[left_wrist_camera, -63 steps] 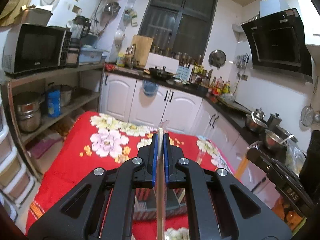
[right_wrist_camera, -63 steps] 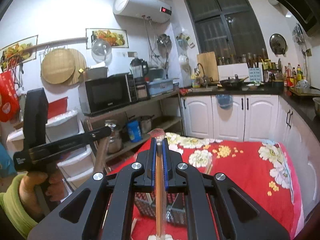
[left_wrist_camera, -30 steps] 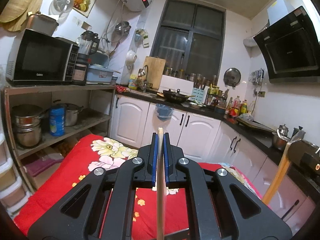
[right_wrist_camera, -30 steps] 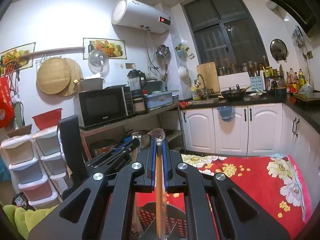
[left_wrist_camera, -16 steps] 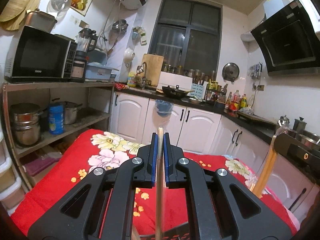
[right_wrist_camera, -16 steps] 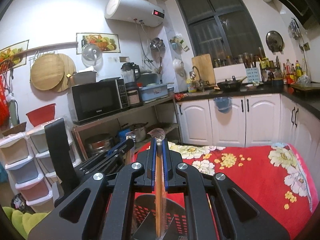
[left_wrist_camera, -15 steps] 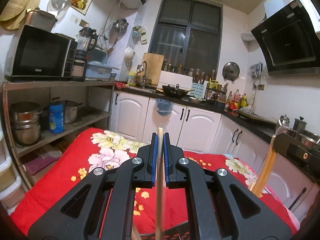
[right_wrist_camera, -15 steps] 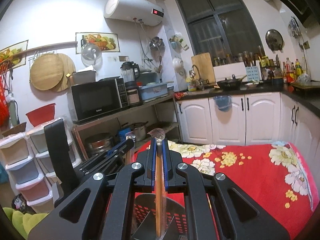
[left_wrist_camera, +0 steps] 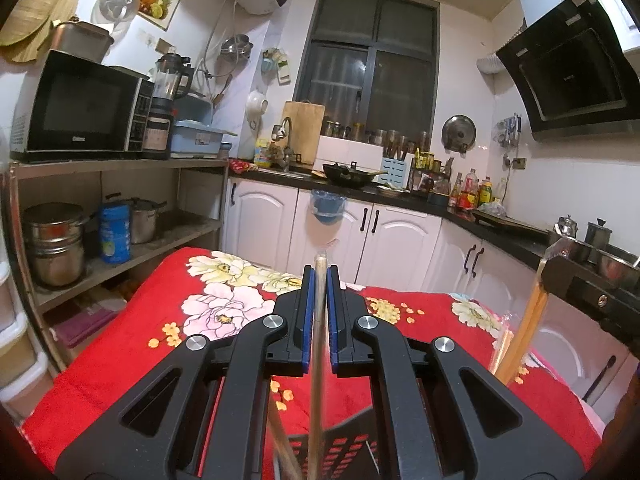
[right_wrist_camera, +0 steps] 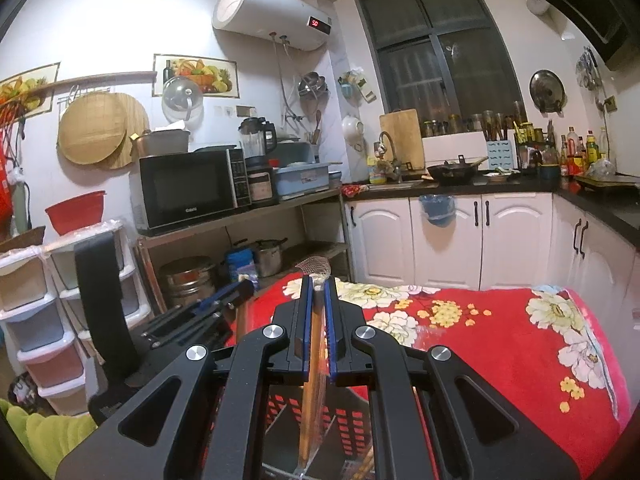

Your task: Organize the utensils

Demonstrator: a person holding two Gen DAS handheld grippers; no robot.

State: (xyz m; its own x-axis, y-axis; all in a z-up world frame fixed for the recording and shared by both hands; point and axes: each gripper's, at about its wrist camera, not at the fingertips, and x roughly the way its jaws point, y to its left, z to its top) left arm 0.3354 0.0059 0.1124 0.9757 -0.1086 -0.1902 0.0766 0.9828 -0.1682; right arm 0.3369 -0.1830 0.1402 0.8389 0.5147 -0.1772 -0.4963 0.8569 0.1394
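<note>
My left gripper (left_wrist_camera: 320,272) is shut on a thin pale wooden stick (left_wrist_camera: 318,360) that stands upright and runs down toward a dark perforated utensil holder (left_wrist_camera: 352,440) below. My right gripper (right_wrist_camera: 315,280) is shut on the wooden handle (right_wrist_camera: 314,364) of a wire-mesh skimmer; its mesh head (right_wrist_camera: 314,269) pokes up past the fingertips. That handle's lower end hangs over the divided utensil holder (right_wrist_camera: 288,420). Each view shows the other gripper: the right one (left_wrist_camera: 576,280) with its orange handle, the left one (right_wrist_camera: 200,316) at mid left.
The holder stands on a table under a red flowered cloth (right_wrist_camera: 500,340). White cabinets (left_wrist_camera: 384,236) and a dark counter with a wok lie beyond. A shelf with a microwave (left_wrist_camera: 80,108) and pots is on the left, stacked plastic drawers (right_wrist_camera: 36,320) further left.
Both grippers have sunk a little toward the utensil holder, each still holding its utensil upright; more of the red cloth and the holder shows now.
</note>
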